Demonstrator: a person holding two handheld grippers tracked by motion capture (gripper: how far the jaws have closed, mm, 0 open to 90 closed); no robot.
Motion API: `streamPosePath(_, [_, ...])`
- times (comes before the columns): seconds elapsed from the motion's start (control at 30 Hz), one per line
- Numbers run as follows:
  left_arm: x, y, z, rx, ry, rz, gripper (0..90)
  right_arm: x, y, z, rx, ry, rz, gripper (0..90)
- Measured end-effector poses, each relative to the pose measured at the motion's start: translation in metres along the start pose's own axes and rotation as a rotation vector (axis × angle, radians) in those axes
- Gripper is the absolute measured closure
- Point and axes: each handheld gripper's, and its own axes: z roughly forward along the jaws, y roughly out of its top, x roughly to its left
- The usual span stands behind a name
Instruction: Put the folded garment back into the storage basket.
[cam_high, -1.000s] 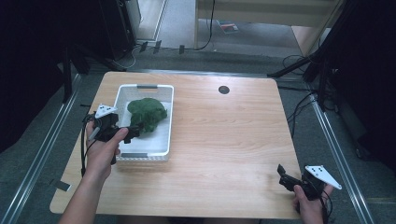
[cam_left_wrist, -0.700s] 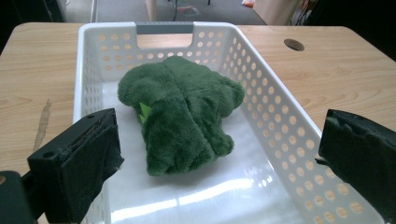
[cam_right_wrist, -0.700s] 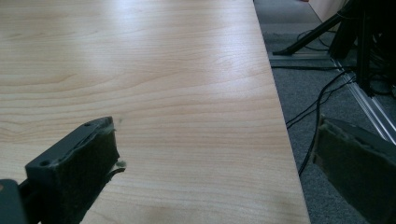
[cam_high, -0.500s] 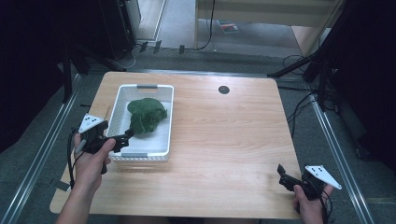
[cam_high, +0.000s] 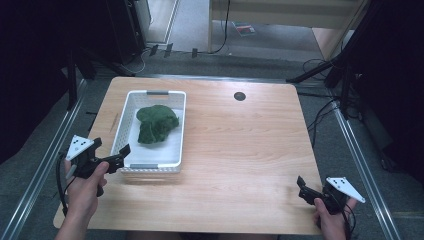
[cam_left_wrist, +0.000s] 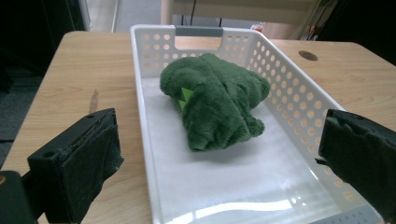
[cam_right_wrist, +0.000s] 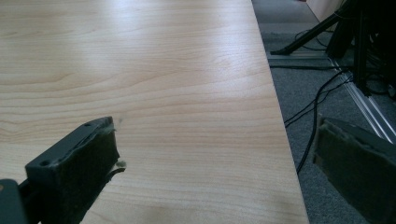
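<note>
A green plush cloth (cam_high: 156, 122) (cam_left_wrist: 215, 100) lies bunched in the far half of a white perforated basket (cam_high: 150, 168) (cam_left_wrist: 140, 88) on the left of the wooden table. My left gripper (cam_high: 118, 159) (cam_left_wrist: 220, 140) is held at the basket's near left corner, open wide, with nothing between its jaws; the cloth is well beyond them. My right gripper (cam_high: 302, 186) (cam_right_wrist: 215, 140) hovers open over the table's near right corner, one jaw over the wood and the other past the edge.
The wooden table (cam_high: 240, 150) has a round cable hole (cam_high: 239, 96) at the back. Its right edge (cam_right_wrist: 275, 102) drops to grey carpet with cables and stand legs (cam_right_wrist: 355, 42). Metal rails run along both sides.
My left gripper has drawn back out of the basket, toward the near left, leaving the green cloth inside. The right gripper has stayed put.
</note>
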Motion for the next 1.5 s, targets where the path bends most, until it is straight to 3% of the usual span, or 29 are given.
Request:
streamPosePath(0.33, [0.025,-0.026,-0.012,-0.056,0.032,-0.021,0.0,0.000,0.000,0.000,-0.001,-0.002,0.000,0.1])
streamPosePath(0.4, [0.032,-0.033,-0.013,-0.064,0.036,-0.045,0.0,0.000,0.000,0.000,-0.001,-0.003,-0.001,0.1])
streamPosePath(0.63, [0.055,-0.062,-0.014,-0.103,0.101,-0.054,0.0,0.000,0.000,0.000,-0.002,-0.003,-0.003,0.1])
streamPosePath(0.7, [0.060,-0.069,-0.014,-0.119,0.088,-0.083,0.0,0.000,0.000,0.000,-0.003,-0.002,-0.001,0.1])
streamPosePath(0.73, [0.062,-0.071,-0.014,-0.113,0.100,-0.078,0.0,0.000,0.000,0.000,-0.004,-0.001,-0.001,0.1])
streamPosePath(1.0, [0.071,-0.080,-0.018,-0.111,0.107,-0.065,0.0,0.000,0.000,-0.001,-0.006,0.004,0.007,0.1])
streamPosePath(1.1, [0.074,-0.085,-0.017,-0.085,0.127,-0.048,0.0,-0.001,0.000,-0.001,-0.008,0.007,0.008,0.1])
streamPosePath(1.5, [0.076,-0.086,-0.018,-0.084,0.107,-0.057,0.0,-0.002,-0.001,-0.001,-0.015,0.014,0.008,0.1])
